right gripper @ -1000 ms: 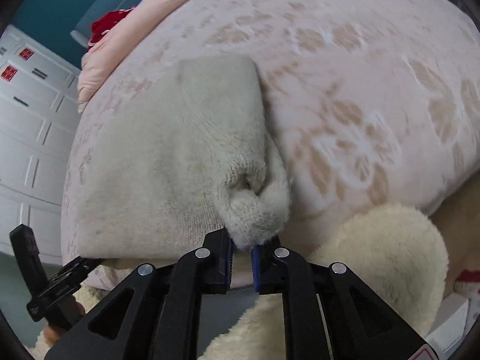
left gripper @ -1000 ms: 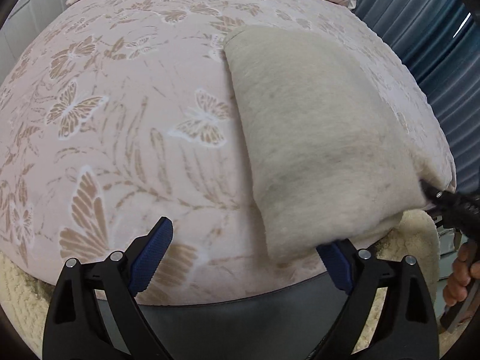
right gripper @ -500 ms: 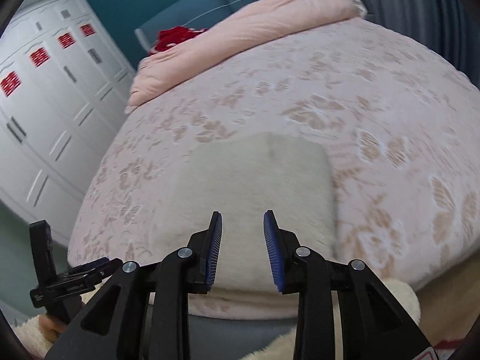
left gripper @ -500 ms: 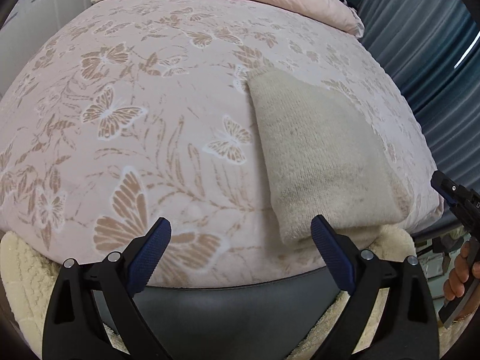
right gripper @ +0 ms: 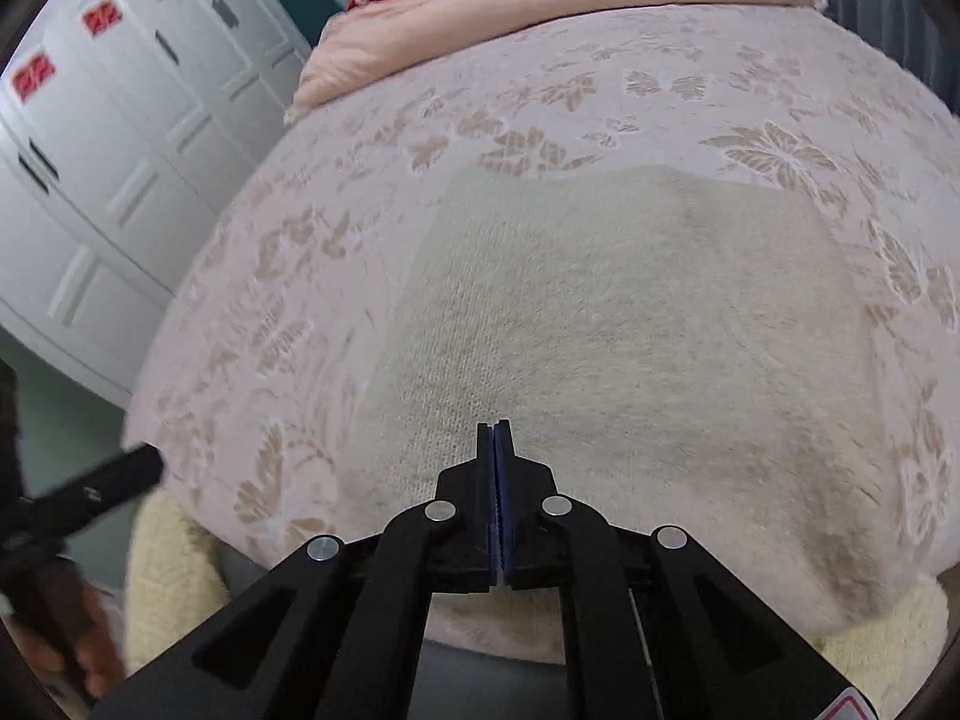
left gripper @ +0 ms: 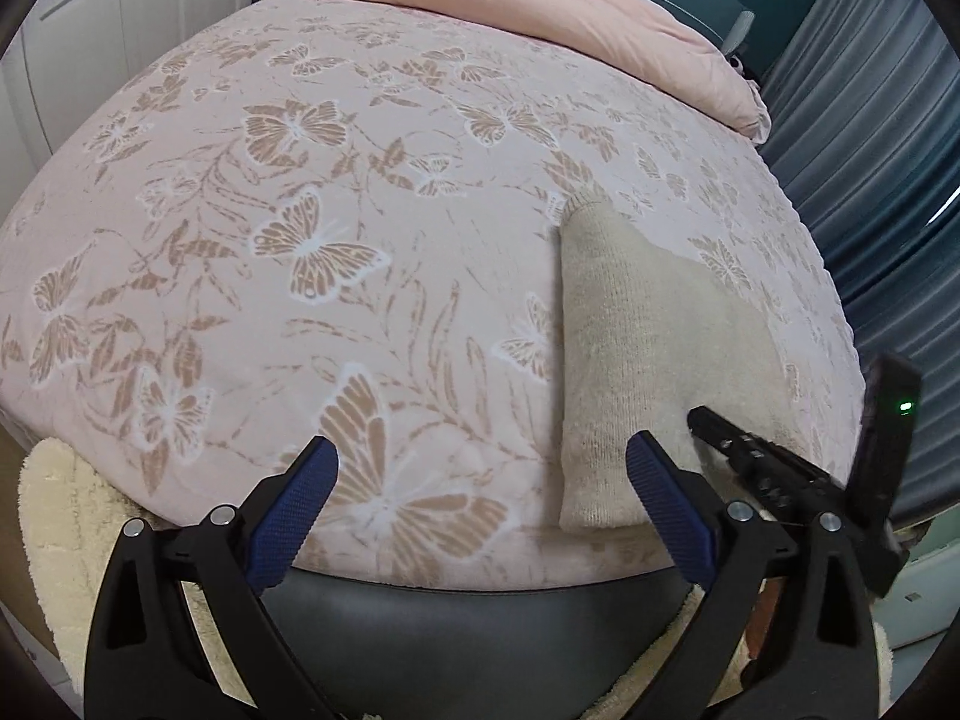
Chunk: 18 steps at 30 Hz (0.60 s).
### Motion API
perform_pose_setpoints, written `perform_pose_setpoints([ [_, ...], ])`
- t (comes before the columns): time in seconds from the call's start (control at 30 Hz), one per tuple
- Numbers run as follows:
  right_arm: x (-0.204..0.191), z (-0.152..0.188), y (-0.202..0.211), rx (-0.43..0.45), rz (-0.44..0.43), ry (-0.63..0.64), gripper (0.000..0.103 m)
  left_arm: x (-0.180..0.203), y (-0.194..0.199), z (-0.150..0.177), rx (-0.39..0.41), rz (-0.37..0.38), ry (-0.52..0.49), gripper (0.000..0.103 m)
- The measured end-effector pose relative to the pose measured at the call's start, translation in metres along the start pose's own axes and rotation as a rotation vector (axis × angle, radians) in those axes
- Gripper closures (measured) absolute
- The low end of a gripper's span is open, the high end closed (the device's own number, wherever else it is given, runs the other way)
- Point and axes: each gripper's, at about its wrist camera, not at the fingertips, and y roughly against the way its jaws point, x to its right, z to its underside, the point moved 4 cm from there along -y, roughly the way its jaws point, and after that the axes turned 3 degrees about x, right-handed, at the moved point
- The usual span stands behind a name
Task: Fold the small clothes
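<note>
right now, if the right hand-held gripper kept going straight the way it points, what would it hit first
Most likely the folded cream garment lying on the butterfly bedspread. The right hand-held gripper, closing with nothing between its jaws, points at its near part, though depth is unclear.

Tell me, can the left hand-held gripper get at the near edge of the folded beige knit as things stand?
Probably yes. The left hand-held gripper is open and empty, nothing lies between it and the beige knit, though the right hand-held gripper hangs close beside that edge.

Bedspread (left gripper: 360,312) left of folded knit (left gripper: 630,360) clear; quilt (left gripper: 540,12) blocks far end.
</note>
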Motion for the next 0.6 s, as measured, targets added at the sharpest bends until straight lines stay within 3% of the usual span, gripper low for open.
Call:
perform_pose_setpoints([
  [0.1,0.001,0.005,-0.010,-0.081,-0.090,-0.071,0.096,0.015,-0.004,0.004,0.012,0.016,-0.052,0.008],
  [0.23,-0.026,0.048,-0.089,-0.260,-0.103,-0.036,0.096,0.028,-0.016,0.008,-0.021,0.028,-0.059,0.008],
  [0.33,-0.026,0.046,-0.078,-0.212,-0.129,-0.084,0.096,0.034,-0.014,0.007,-0.024,0.034,-0.068,0.008],
  [0.43,-0.003,0.021,-0.018,-0.079,-0.101,-0.098,0.095,0.041,-0.014,0.004,-0.021,0.041,-0.110,0.008],
  [0.47,0.011,0.011,0.005,-0.025,-0.069,-0.104,0.092,0.044,-0.017,0.004,-0.025,0.049,-0.119,0.008],
  [0.5,0.029,0.004,0.026,0.023,-0.023,-0.116,0.071,0.048,-0.022,0.004,-0.034,0.062,-0.124,0.007],
  [0.53,0.048,-0.001,0.041,0.054,0.039,-0.128,0.037,0.052,-0.029,0.004,-0.051,0.072,-0.129,0.007],
  [0.6,0.082,-0.005,0.054,0.072,0.141,-0.136,0.034,0.064,-0.049,0.005,-0.092,0.116,-0.137,0.007],
])
